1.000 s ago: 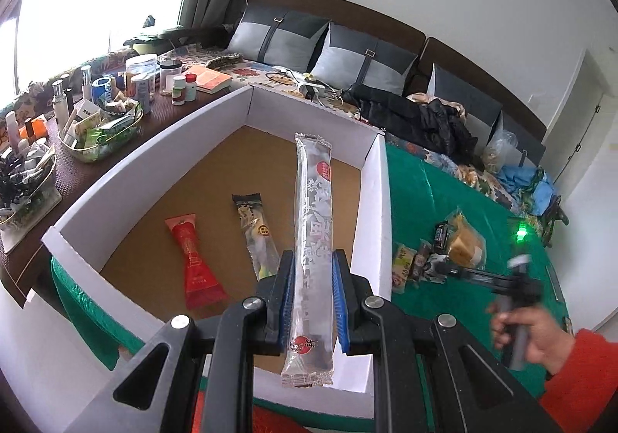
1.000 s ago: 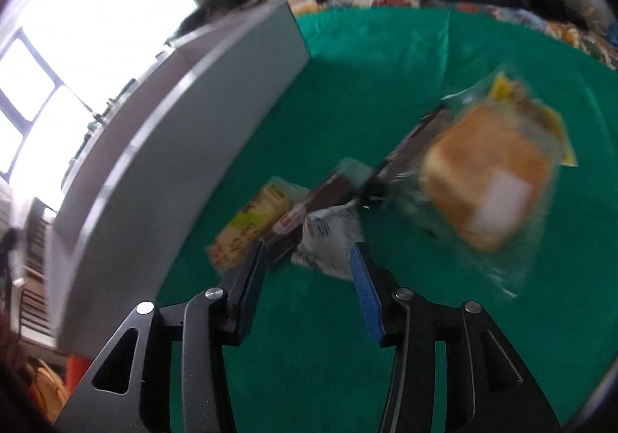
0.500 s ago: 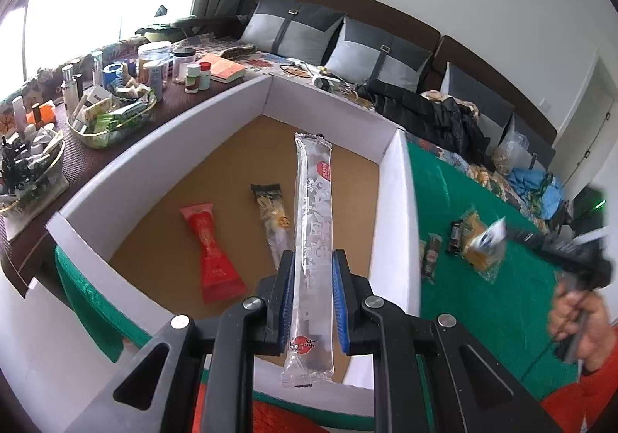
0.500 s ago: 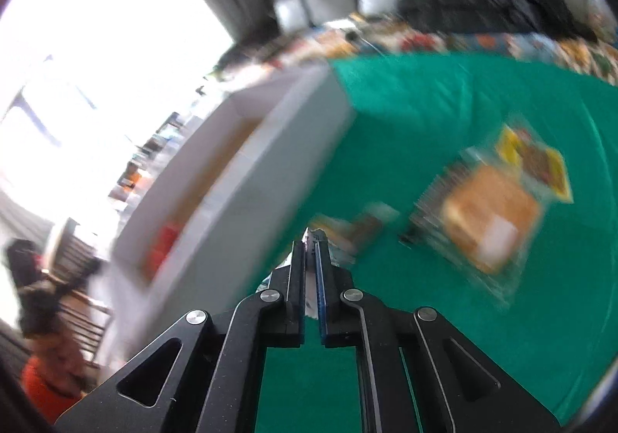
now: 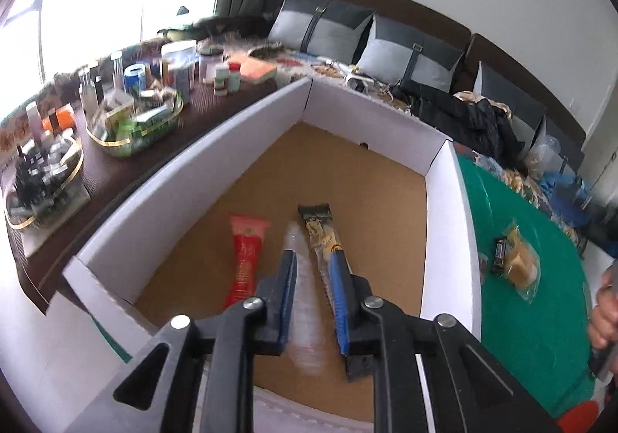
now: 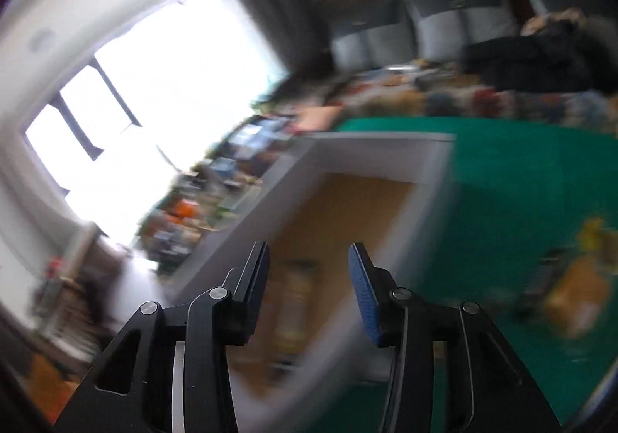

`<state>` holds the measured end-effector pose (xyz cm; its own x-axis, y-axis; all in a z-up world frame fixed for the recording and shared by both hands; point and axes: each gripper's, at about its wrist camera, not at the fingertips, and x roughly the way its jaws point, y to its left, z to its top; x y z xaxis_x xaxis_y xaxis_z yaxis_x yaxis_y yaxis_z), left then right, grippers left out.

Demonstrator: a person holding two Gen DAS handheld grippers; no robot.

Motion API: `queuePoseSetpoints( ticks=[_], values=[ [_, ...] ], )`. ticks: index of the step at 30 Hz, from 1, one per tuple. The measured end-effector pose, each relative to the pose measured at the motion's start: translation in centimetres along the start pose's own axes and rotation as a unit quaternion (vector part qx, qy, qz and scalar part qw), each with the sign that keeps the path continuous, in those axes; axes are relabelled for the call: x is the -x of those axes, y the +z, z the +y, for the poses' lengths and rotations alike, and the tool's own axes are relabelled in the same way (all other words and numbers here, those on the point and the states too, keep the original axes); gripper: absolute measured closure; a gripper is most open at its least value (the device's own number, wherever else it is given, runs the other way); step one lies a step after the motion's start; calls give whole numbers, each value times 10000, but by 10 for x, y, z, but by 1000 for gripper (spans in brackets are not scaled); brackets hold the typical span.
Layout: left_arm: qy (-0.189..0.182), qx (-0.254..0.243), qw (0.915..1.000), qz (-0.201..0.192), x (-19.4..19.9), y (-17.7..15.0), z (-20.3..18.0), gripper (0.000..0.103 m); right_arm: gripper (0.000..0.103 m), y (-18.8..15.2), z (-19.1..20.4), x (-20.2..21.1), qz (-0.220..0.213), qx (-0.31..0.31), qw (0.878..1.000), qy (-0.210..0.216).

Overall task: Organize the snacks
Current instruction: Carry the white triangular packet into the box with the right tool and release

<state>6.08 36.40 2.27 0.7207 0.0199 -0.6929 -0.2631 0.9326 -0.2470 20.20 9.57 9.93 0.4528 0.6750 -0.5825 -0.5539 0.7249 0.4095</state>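
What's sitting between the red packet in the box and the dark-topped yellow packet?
In the left wrist view, the clear silvery long packet held in the left gripper's fingers lies between the red packet and the yellow packet.

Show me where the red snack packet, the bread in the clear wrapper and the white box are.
red snack packet (image 5: 244, 263), left wrist view, middle of the wrapper
bread in the clear wrapper (image 5: 521, 266), left wrist view, on the loaf
white box (image 5: 166, 193), left wrist view, inner face of its left wall

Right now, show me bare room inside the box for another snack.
Bare: the cardboard floor beyond the red packet and dark packet up to the back wall, plus the strip beside the right wall. Crowded: the near middle.
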Motion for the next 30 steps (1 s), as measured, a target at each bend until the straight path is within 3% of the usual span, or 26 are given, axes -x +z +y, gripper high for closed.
queuePoseSetpoints(
  ticks=[2, 4, 5, 6, 7, 12, 13, 17, 19, 22, 25, 27, 29, 30],
  values=[
    [7, -15, 10000, -2, 2, -4, 0, 86, 52, -21, -22, -8, 525, 480, 9967, -378],
    [4, 17, 10000, -28, 4, -7, 0, 81, 52, -50, -29, -30, 1283, 868, 9876, -244],
    [-30, 75, 10000, -21, 5, -9, 0, 69, 52, -69, -28, -42, 1606, 1130, 9804, -187],
    [-69, 119, 9999, -21, 7, -10, 0, 54, 52, -80, -25, -51, 1718, 1332, 9759, -179],
    [-108, 174, 9998, -52, 10, -11, 0, 50, 52, -91, -21, -61, 1782, 1578, 9711, -173],
    [-178, 197, 9995, -182, 31, -16, -3, 49, 60, -116, -9, -122, 2093, 2263, 9508, -303],
    [-188, 198, 9995, -180, 32, -17, -2, 49, 72, -118, -11, -125, 2046, 2284, 9509, -420],
    [-221, 217, 9994, -179, 38, -22, 3, 49, 87, -101, -33, -113, 2061, 1650, 9634, -465],
    [-248, 245, 9992, -181, 39, -25, 4, 49, 101, -95, -41, -95, 1962, 1460, 9683, -509],
    [-253, 256, 9992, -185, 38, -29, 2, 49, 102, -78, -53, -60, 1711, 1042, 9791, -358],
    [-260, 301, 9991, -161, 34, -31, -1, 49, 102, -48, -39, -28, 1228, 744, 9896, 36],
    [-277, 333, 9990, -148, 35, -32, -3, 49, 102, -33, -18, -11, 933, 737, 9925, 299],
    [-277, 305, 9990, -172, 38, -32, -4, 49, 99, -20, 5, -7, 753, 929, 9924, 301],
    [-264, 276, 9991, -210, 43, -32, -5, 49, 92, -15, 15, -9, 753, 1096, 9909, 219]
  ],
)
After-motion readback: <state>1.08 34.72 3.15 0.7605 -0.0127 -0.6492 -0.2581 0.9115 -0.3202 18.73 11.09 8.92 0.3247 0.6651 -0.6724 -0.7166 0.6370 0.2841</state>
